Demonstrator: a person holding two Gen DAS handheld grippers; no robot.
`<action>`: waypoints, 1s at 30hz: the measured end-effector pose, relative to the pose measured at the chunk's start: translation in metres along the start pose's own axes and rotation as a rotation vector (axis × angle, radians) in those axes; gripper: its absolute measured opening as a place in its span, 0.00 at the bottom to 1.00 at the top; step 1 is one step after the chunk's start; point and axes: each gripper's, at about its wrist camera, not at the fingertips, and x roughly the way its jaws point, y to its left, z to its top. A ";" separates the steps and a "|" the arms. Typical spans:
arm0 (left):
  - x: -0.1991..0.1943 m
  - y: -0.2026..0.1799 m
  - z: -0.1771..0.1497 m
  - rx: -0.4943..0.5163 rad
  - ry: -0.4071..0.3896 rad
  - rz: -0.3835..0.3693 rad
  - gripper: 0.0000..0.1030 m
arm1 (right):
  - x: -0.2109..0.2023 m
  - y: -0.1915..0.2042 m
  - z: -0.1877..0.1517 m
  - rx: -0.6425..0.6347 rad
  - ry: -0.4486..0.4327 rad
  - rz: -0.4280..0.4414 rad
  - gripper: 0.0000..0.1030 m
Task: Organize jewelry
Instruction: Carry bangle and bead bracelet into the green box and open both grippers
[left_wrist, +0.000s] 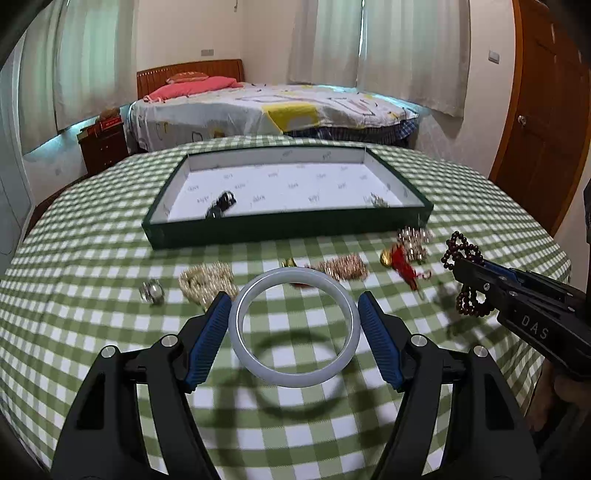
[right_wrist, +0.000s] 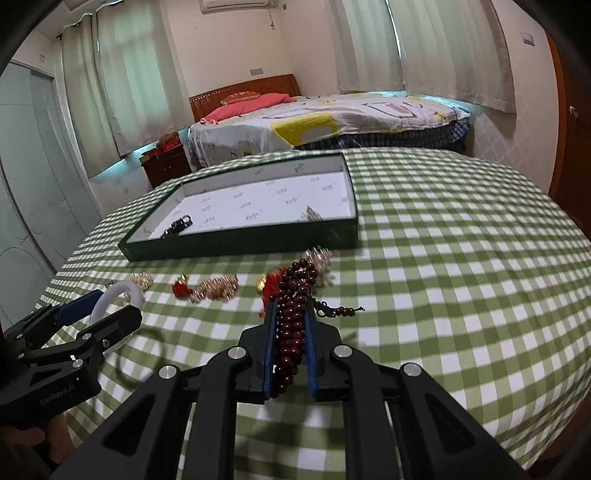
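Left to right on the green-check desk (left_wrist: 110, 354): a small clear/silver piece (left_wrist: 152, 291), blurred, can't tell what; next to it a pale gold chain heap (left_wrist: 207, 280); then the bangle (left_wrist: 294, 327), white, translucent, held in the left hand-held gripper (left_wrist: 294, 312), blue pads (left_wrist: 208, 332) pressing its left & right sides, so clamped on the bangle. Its shadow ring lies on the cloth below it, so it's off the desk. Behind the bangle's far rim, a small gold bit and something red, mostly hidden. Right of that a rose-gold chain pile (left_wrist: 343, 267), then a red tassel w/ gold bell (left_wrist: 400, 264), w/ a pale sparkly chain (left_wrist: 415, 240) just behind it, close to the tray's front right corner. Far right: right hand-held gripper (right_wrist: 291, 314) jaws drawn nearly together, clamped on a dark red bead string (right_wrist: 293, 314); beads bunch up past the tips and run back between the pads, a thin beaded tail sticks out to the right. Farther back on the desk, the tray (left_wrist: 280, 227), green outside, white printed lining, holds a black item (left_wrist: 221, 203) front left & a small silvery piece (left_wrist: 378, 200) front right. Past the desk: a bed (left_wrist: 258, 107) w/ pink pillow, curtains, wood door at right.
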 end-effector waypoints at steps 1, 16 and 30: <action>-0.001 0.001 0.003 0.000 -0.006 -0.001 0.67 | 0.000 0.002 0.005 -0.004 -0.005 0.003 0.14; 0.019 0.023 0.085 -0.034 -0.117 -0.001 0.67 | 0.021 0.025 0.082 -0.065 -0.111 0.046 0.14; 0.082 0.039 0.124 -0.066 -0.096 0.020 0.67 | 0.073 0.029 0.121 -0.086 -0.104 0.071 0.14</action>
